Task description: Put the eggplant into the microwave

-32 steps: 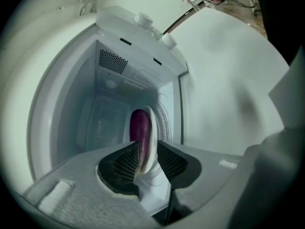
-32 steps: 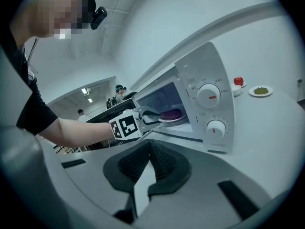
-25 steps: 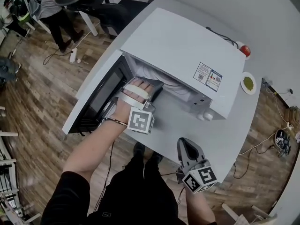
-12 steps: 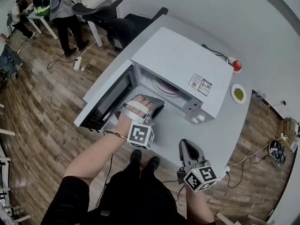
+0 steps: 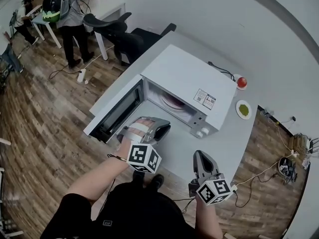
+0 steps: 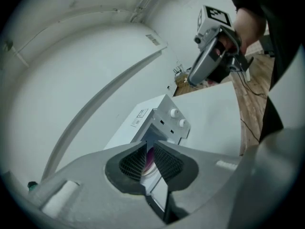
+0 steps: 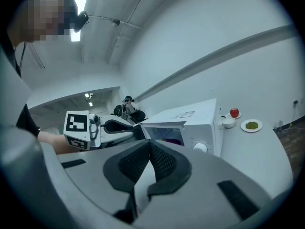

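The white microwave (image 5: 192, 76) stands on the white table (image 5: 234, 133) with its door (image 5: 115, 111) swung open to the left. A purple eggplant (image 5: 172, 102) lies on the plate inside, and shows through the left gripper's jaws as a purple patch (image 6: 148, 159). My left gripper (image 5: 163, 128) hovers just outside the opening, in front of the door. Its jaws have just been closing to a narrow gap with nothing between them. My right gripper (image 5: 199, 156) hangs over the table's near edge, shut and empty.
A red fruit (image 5: 241, 82) in a small bowl and a plate of green food (image 5: 244, 109) sit on the table right of the microwave. Black office chairs (image 5: 127, 34) and a standing person (image 5: 67, 14) are beyond the table's far left end.
My left gripper has drawn back out of the microwave cavity and risen, with its jaws narrower and the eggplant left inside. The right gripper has lifted a little.
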Demonstrator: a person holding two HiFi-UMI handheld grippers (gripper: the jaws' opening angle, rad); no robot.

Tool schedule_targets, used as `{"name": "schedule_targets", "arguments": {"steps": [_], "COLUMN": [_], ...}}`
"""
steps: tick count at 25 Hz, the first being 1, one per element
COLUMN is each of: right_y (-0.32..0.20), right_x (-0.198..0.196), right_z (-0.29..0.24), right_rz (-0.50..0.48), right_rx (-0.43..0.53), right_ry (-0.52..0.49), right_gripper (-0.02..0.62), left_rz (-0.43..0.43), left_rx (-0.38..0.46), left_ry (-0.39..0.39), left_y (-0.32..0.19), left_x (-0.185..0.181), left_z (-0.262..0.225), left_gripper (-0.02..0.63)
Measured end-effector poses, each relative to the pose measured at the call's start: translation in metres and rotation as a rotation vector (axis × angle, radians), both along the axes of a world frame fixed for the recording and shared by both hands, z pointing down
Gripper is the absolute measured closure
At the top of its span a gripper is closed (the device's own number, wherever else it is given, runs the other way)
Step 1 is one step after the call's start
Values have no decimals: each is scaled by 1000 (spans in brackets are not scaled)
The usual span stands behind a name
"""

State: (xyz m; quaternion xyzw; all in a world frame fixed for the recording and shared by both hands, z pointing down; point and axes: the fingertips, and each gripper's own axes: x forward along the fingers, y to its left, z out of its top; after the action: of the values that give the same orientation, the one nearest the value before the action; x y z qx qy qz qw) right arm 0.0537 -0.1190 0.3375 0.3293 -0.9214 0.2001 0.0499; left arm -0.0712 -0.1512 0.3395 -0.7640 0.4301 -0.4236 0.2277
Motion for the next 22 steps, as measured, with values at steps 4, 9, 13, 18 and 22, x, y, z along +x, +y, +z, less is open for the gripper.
{"name": "schedule_targets", "arguments": {"steps": [4, 9, 13, 18, 22], "right_y": [6, 12, 12, 16, 22], "right_x": [-3, -9, -17, -28, -36], "right_z": [-11, -18, -26, -37, -46], "right_rz": [8, 16, 8, 0, -16], "right_rx": [14, 14, 32, 51, 59], "right_ry": [-10, -16, -19, -25, -35], "right_gripper": [581, 580, 580, 580, 581], "left_rz": [6, 28, 34, 48, 66], "left_rx": [-19, -72, -83, -123, -177], "left_ry": [112, 305, 414, 549, 708], "left_y": [16, 37, 47, 62, 74], "left_x": [4, 9, 7, 4, 3], "left_z": [-18, -37, -51, -59, -68], "left_gripper": [555, 565, 569, 571, 577]}}
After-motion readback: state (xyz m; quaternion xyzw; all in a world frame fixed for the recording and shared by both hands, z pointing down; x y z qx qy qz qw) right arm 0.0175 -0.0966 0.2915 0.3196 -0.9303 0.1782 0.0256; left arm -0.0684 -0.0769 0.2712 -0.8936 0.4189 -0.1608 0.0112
